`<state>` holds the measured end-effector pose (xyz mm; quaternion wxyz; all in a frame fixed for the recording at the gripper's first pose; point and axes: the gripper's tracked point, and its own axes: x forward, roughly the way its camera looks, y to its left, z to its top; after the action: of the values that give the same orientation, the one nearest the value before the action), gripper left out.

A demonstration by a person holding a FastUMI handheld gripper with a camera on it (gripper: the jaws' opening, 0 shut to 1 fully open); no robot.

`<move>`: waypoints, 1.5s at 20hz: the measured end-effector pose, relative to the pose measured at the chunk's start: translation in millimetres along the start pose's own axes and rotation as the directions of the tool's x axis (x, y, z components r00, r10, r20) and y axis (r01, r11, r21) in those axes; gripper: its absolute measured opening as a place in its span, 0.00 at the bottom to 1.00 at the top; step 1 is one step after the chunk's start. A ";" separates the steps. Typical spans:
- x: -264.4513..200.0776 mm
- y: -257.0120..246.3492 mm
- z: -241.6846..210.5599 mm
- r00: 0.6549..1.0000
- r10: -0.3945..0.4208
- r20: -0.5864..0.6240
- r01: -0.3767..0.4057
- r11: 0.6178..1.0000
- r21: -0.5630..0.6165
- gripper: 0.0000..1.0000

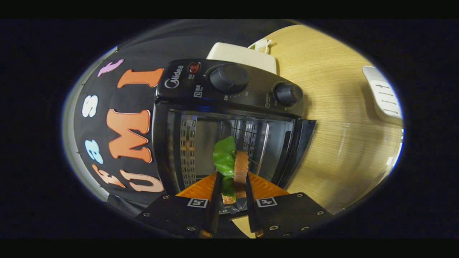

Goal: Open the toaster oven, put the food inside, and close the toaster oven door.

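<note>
The gripper [231,186] is clenched on the food [233,166], a slice of bread with a green leaf, held just in front of the open toaster oven [229,118]. It looks light, soft and crushable; gripping the flat faces suits it.

Warm light on wooden table [333,107]; toaster oven [229,118] interior dim, glints on metal walls. Strong fisheye bending at edges. Gripper [232,191] base soft, fingers clamping food [233,165].
</note>
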<state>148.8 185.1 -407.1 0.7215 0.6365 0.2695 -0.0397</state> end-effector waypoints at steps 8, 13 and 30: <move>-11.3 -5.9 -18.9 0.996 -0.048 -0.073 0.047 0.999 -0.019 0.80; -51.3 -11.1 -24.5 0.992 -0.037 -0.121 0.031 0.998 -0.045 0.97; -185.5 -93.1 -18.9 0.960 -0.281 0.002 0.108 0.364 -0.925 0.98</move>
<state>-52.9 132.5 -410.0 0.9183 0.0966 0.3754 0.0803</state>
